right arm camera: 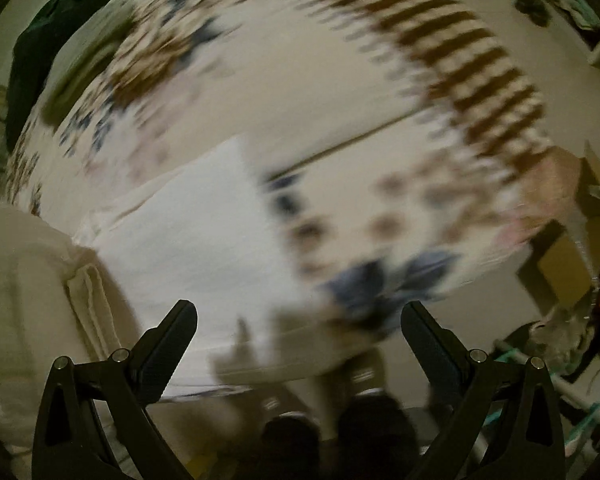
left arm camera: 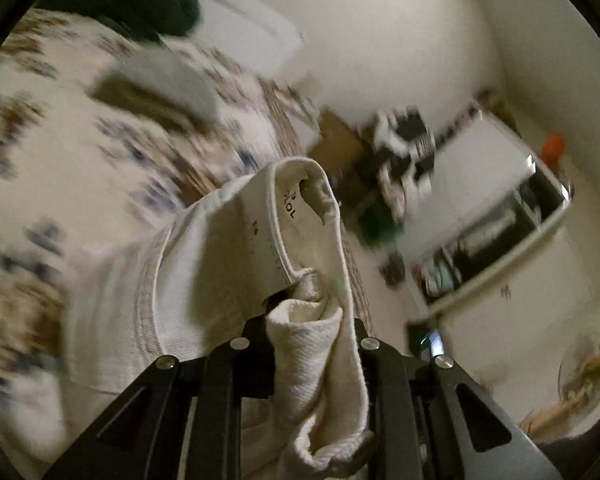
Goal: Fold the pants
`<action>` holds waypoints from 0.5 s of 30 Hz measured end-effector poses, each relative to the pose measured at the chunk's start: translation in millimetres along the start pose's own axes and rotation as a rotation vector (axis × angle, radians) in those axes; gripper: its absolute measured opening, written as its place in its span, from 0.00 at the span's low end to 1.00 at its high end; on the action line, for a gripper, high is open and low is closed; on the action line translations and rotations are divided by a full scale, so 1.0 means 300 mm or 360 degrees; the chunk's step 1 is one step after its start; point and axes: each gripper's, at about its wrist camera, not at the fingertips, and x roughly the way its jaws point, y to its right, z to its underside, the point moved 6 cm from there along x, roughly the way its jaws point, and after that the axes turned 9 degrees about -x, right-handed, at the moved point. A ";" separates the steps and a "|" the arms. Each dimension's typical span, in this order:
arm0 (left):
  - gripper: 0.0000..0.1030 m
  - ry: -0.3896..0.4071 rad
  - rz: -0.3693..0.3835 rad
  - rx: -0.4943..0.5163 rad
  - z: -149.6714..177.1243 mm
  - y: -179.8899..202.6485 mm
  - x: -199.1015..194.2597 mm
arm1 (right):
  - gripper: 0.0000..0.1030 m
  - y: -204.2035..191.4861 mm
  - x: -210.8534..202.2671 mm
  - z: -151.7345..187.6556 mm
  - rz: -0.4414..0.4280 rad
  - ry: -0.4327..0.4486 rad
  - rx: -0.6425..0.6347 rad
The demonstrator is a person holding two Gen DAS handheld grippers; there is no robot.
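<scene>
While the views are blurring, the nearest parts are reading sharp.

Left gripper [left arm camera: 312, 344]: its black fingers are clenching a bunched fold of cream cloth, pressing it from both sides.

Pants [left arm camera: 228, 240]: cream-white, rising from the left grip and curling over in a thick seamed band with a small printed mark inside; the rest is hanging down to the left toward the bed. In the right view a cream part [right arm camera: 32, 280] is lying at the left edge.

Right gripper [right arm camera: 299, 332]: its fingers are standing wide apart, released, with nothing between them, pointing down over the bed edge.

White cloth [right arm camera: 204, 240]: a pale smeared sheet is lying on the bed just beyond the right fingers; I cannot tell what it is.

Bed [right arm camera: 300, 100]: its cover is showing blue and brown flowers and a brown striped border.

Dark green cloth [left arm camera: 156, 0]: it is sitting at the far end of the bed.

Mirror [left arm camera: 500, 232]: it is leaning against the far wall, on the floor beyond the bed.
</scene>
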 end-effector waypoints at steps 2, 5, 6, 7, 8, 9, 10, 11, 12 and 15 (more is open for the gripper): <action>0.16 -0.0151 -0.0055 0.0057 0.097 0.049 0.174 | 1.00 0.117 -0.035 -0.011 0.0038 0.0017 0.0026; 0.19 -0.0388 -0.0223 0.0069 0.203 0.061 0.363 | 1.00 0.256 -0.069 -0.032 0.0073 0.0032 0.0049; 0.23 -0.0461 -0.0315 0.0063 0.226 0.055 0.403 | 1.00 0.292 -0.073 -0.033 0.0069 0.0034 0.0053; 0.26 -0.0527 -0.0385 0.0029 0.241 0.043 0.433 | 1.00 0.307 -0.074 -0.032 0.0055 0.0032 0.0060; 0.29 -0.0591 -0.0414 -0.0022 0.251 0.034 0.457 | 1.00 0.332 -0.078 -0.038 0.0025 0.0033 0.0066; 0.33 -0.0621 -0.0429 -0.0059 0.249 0.024 0.460 | 1.00 0.335 -0.077 -0.045 0.0007 0.0035 0.0068; 0.37 -0.0652 -0.0466 -0.0085 0.251 0.025 0.453 | 1.00 0.337 -0.075 -0.049 -0.0019 0.0036 0.0067; 0.51 -0.0668 -0.0494 -0.0101 0.247 0.029 0.433 | 1.00 0.335 -0.073 -0.055 -0.0062 0.0036 0.0067; 0.75 -0.0651 -0.0527 -0.0112 0.229 0.030 0.398 | 1.00 0.323 -0.069 -0.063 -0.0113 0.0039 0.0068; 0.89 -0.0504 -0.0621 -0.0115 0.166 0.016 0.249 | 1.00 0.227 -0.043 -0.083 -0.0285 0.0032 0.0031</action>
